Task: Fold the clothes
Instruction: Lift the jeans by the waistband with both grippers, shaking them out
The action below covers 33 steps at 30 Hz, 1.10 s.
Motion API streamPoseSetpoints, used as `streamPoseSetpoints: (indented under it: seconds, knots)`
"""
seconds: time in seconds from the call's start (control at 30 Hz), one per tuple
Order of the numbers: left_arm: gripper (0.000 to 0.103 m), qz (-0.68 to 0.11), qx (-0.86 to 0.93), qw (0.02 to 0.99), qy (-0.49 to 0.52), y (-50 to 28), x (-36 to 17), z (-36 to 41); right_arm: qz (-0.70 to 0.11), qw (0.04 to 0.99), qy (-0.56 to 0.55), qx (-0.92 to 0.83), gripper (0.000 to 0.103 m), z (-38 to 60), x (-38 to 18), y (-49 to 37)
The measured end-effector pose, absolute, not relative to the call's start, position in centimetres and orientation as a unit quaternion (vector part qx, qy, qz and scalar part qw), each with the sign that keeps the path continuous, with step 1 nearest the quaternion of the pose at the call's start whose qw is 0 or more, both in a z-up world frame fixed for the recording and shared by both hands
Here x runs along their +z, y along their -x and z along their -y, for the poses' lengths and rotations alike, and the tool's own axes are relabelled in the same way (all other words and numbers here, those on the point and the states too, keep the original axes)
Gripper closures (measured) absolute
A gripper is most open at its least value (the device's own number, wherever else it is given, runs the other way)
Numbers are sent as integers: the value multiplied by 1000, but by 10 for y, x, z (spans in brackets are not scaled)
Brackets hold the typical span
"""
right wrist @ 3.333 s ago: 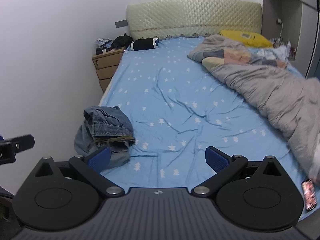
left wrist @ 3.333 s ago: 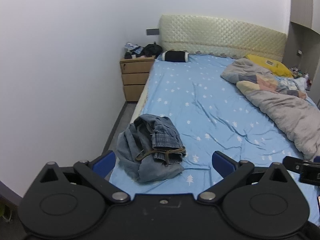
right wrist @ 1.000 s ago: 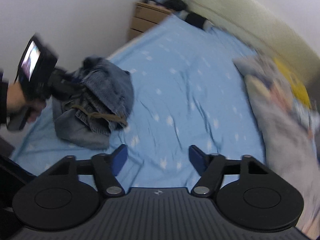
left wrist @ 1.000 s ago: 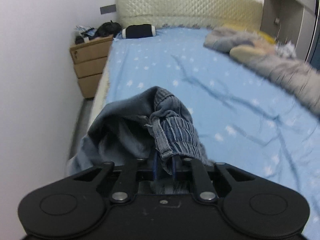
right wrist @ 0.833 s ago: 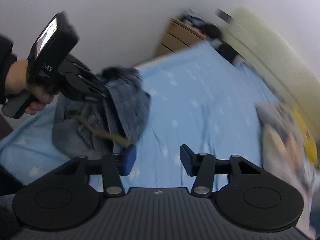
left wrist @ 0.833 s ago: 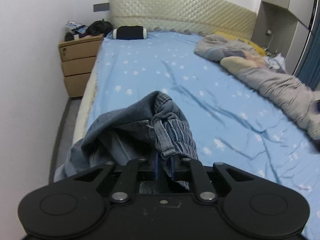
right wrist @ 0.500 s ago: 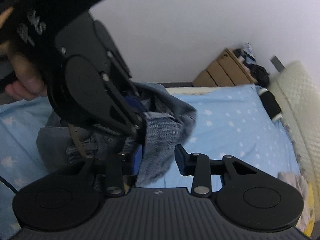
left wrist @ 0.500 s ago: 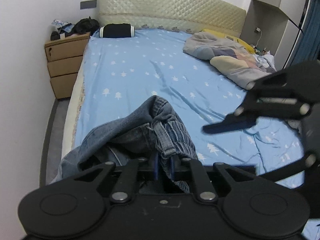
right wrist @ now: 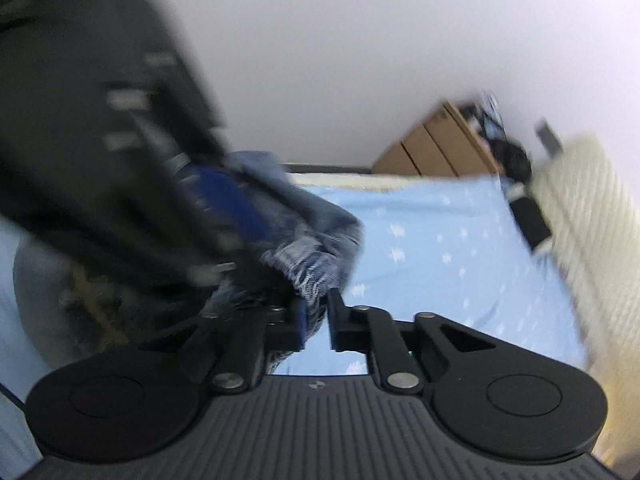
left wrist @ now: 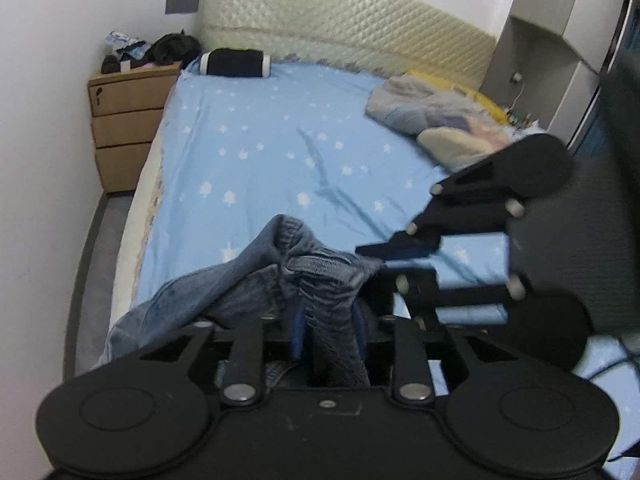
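A pair of blue jeans (left wrist: 248, 284) is lifted off the near left corner of the blue star-print bed (left wrist: 280, 168). My left gripper (left wrist: 326, 324) is shut on a fold of the jeans' waistband. My right gripper (left wrist: 380, 258) comes in from the right and its fingers meet the same denim bunch. In the blurred right wrist view, the right gripper (right wrist: 314, 316) is shut on the jeans (right wrist: 316, 252), with the left gripper's body (right wrist: 120, 184) close above at the left.
A grey quilt (left wrist: 436, 136) lies along the bed's right side. A black bolster (left wrist: 236, 63) lies below the padded headboard (left wrist: 344, 28). A wooden nightstand (left wrist: 128, 120) stands left of the bed by the white wall.
My right gripper has swung in from the right and closed on the jeans beside my left gripper. My left gripper has kept its hold and raised the jeans a little.
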<state>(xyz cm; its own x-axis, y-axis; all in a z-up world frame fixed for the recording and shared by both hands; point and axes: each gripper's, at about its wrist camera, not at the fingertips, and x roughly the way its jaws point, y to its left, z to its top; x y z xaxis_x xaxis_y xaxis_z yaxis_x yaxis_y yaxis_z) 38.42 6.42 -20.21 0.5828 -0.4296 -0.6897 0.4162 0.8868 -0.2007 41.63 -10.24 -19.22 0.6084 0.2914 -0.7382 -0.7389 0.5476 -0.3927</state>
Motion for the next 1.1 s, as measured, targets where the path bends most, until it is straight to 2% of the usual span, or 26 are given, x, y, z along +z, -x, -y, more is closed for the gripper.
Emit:
streamPoseSetpoints:
  seconds: [0.03, 0.1, 0.2, 0.43, 0.63, 0.9, 1.1]
  knots:
    - [74, -391, -232, 891, 3, -378, -201, -66, -322, 828, 339, 309, 98, 107, -186, -423]
    - [65, -392, -220, 893, -7, -365, -198, -70, -341, 839, 302, 297, 98, 117, -172, -436]
    - [58, -404, -198, 893, -9, -342, -203, -79, -351, 848, 270, 292, 98, 127, -153, -446]
    - [58, -438, -190, 878, -41, -296, -240, -68, -355, 875, 183, 272, 99, 140, -101, -445]
    - [58, -465, -182, 864, -67, -259, -271, -58, -363, 884, 125, 268, 99, 117, -78, -422]
    - [58, -426, -150, 888, -85, -260, -287, -32, -351, 893, 90, 267, 99, 102, -52, -398]
    - [57, -381, -151, 907, -97, -239, -275, -19, -343, 903, 70, 251, 99, 109, -29, -385]
